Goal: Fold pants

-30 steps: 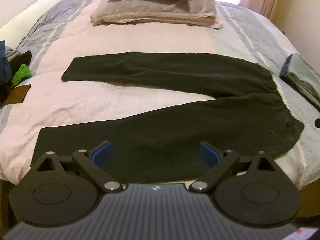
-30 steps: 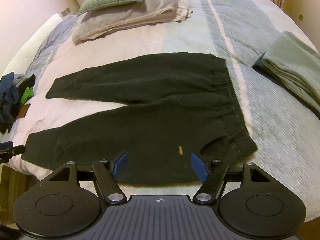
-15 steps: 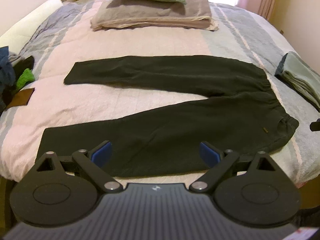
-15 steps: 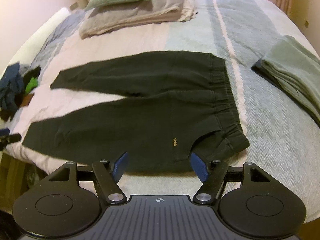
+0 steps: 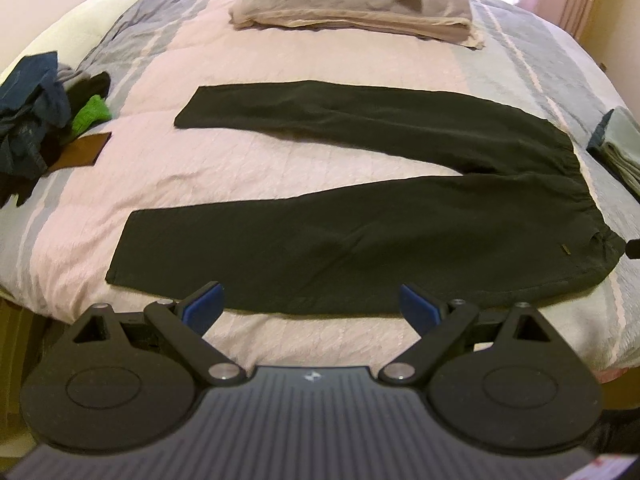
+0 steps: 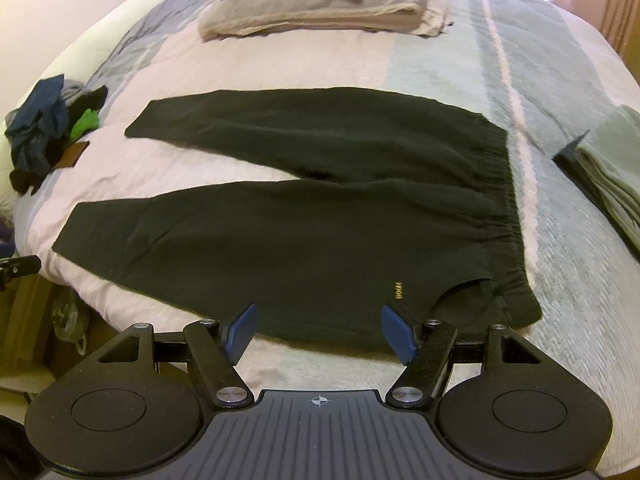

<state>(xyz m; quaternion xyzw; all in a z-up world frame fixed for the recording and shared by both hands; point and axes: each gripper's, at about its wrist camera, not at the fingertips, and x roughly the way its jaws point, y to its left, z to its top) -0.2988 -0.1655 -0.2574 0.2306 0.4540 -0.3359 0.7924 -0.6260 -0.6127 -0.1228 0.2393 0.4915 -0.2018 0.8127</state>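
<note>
Both our tongs are wide open and empty, left gripper point(image 5: 312, 302) and right gripper point(image 6: 316, 330) hovering over the near edge of the black sweatpants point(image 6: 320, 216), spread flat on the bed point(image 6: 460, 60). Nothing's folded yet, so next we'd grab the near leg and waistband

Pants point(image 5: 360, 240): dark cloth, matt, soft napped look; gathered waistband point(image 6: 496, 184) ribbed. Bedcover point(image 5: 248, 168): quilted cloth, stitched texture, matt. Pillows point(image 5: 360, 4): plain woven cloth, top one coarser weave (greenish). Left gripper point(image 5: 312, 304) and right gripper point(image 6: 318, 328): matt black plastic arms, blue rubbery-looking pads point(image 6: 398, 334), small shiny metal pivot pins point(image 5: 222, 370).
</note>
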